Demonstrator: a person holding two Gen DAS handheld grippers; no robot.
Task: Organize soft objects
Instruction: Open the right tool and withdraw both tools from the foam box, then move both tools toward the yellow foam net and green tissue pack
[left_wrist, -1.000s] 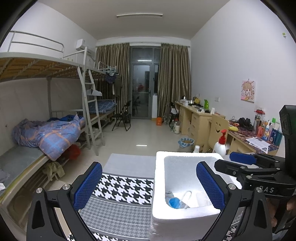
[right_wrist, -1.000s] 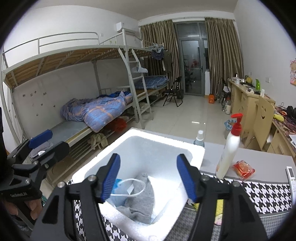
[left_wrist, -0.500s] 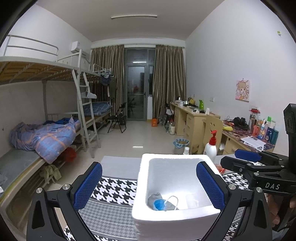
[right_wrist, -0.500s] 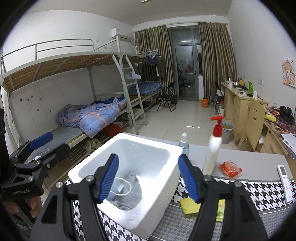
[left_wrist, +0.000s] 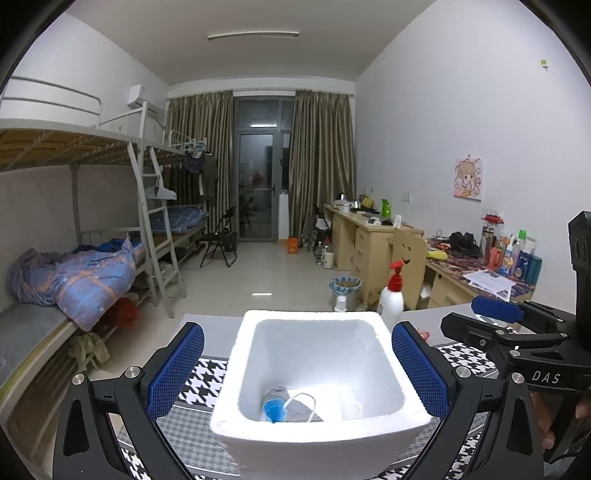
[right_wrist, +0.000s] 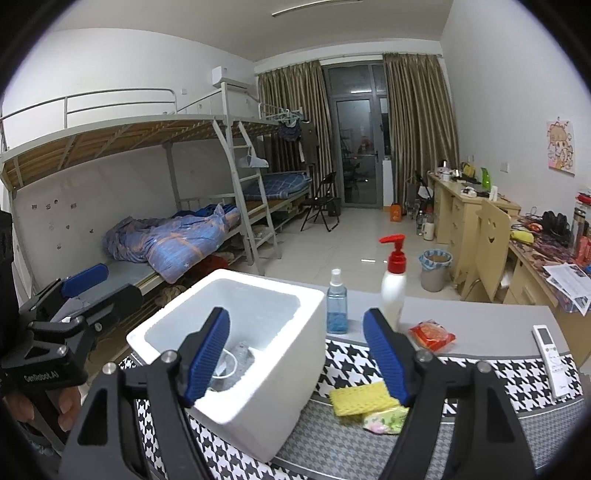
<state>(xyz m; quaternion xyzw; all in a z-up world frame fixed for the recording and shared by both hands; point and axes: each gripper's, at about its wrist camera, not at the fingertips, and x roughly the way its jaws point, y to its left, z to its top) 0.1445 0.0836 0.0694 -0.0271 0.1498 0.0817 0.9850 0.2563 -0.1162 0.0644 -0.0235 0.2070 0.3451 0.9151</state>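
A white foam box (left_wrist: 317, 384) (right_wrist: 258, 332) stands on the houndstooth table cloth. Inside it lie a grey soft item (left_wrist: 280, 397) and a blue face mask with a white loop (left_wrist: 275, 410); they also show in the right wrist view (right_wrist: 240, 350). My left gripper (left_wrist: 295, 373) is open and empty, held above the box's near side. My right gripper (right_wrist: 295, 350) is open and empty, above the box's right edge. A yellow sponge cloth (right_wrist: 358, 398) and a green patterned soft packet (right_wrist: 384, 421) lie on the cloth right of the box.
A pump bottle with a red top (right_wrist: 393, 288), a blue spray bottle (right_wrist: 337, 308), a red snack packet (right_wrist: 432, 334) and a white remote (right_wrist: 550, 354) sit on the grey table (right_wrist: 472, 314). Bunk beds stand left, desks right.
Both grippers have pulled back and up from the box, so it looks smaller and farther. The yellow cloth and green packet have come into the right wrist view. Both grippers stay open.
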